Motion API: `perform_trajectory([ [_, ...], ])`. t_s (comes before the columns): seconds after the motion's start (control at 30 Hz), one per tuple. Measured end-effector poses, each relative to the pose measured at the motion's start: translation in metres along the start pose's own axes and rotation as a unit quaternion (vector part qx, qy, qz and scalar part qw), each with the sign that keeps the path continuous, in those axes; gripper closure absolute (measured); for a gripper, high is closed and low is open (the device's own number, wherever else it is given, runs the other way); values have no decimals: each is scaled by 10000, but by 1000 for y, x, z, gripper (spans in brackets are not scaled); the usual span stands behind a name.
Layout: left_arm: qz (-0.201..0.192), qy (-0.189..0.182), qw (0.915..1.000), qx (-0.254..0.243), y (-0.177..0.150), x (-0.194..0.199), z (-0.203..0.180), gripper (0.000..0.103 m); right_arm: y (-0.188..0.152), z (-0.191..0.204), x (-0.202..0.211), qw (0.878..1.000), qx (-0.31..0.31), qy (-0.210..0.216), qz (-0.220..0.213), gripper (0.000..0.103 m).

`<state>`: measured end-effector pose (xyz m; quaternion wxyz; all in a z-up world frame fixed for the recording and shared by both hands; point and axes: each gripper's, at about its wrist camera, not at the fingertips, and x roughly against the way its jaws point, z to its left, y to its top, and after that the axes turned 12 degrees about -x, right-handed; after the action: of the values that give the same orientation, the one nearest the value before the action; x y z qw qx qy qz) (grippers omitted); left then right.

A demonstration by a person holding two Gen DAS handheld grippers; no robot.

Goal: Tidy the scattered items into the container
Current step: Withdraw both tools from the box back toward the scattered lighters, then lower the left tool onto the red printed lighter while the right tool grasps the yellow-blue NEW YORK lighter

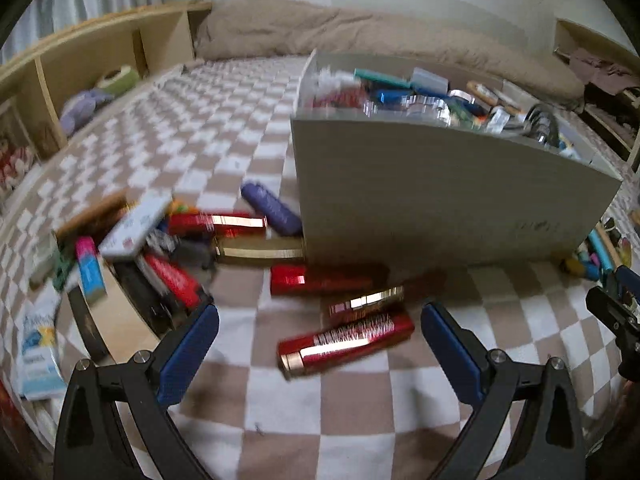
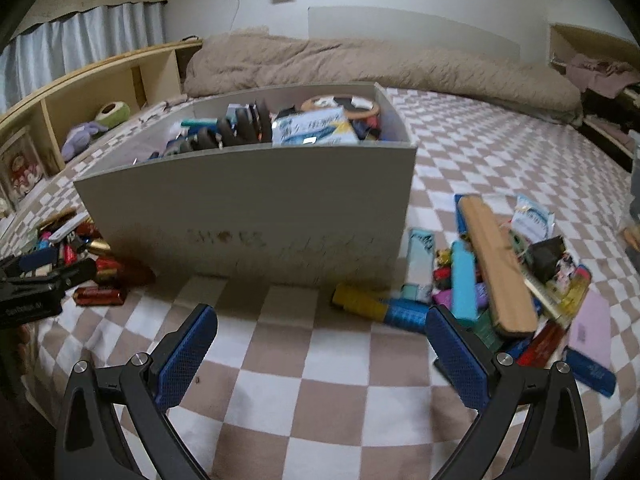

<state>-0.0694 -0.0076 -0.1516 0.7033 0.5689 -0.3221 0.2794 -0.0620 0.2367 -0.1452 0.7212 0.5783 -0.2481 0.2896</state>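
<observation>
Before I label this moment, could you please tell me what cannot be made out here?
- Faint print on the box front, right wrist view: smeared by blur.
- Lower layers inside the box, both views: hidden by its wall and top items.
- Labels on the red tubes, left wrist view: motion-blurred.

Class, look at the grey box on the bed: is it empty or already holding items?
Holding items. The box has packets and tubes piled up to its rim.

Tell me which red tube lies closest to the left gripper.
The red tube with white lettering and a gold cap, lying just ahead of the open left gripper; the other red ones sit nearer the box.
</observation>
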Motion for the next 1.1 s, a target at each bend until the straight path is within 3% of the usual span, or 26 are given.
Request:
perform_trajectory([
  [0.2,322,-68,9993,151,-9,-17,-3,1,-7,-4,-10,9996,-154,18,236,0],
  [0.43,246,6,9990,374,-9,-21,-5,1,-15,-7,-20,9986,-201,-106,469,0],
  [0.87,226,769,9968,48,-15,-29,-32,0,-22,-6,-24,9984,-39,-208,533,0],
  [1.1,192,648,9976,153,-17,-31,-25,0,-12,-12,-27,9981,-206,-31,579,0],
])
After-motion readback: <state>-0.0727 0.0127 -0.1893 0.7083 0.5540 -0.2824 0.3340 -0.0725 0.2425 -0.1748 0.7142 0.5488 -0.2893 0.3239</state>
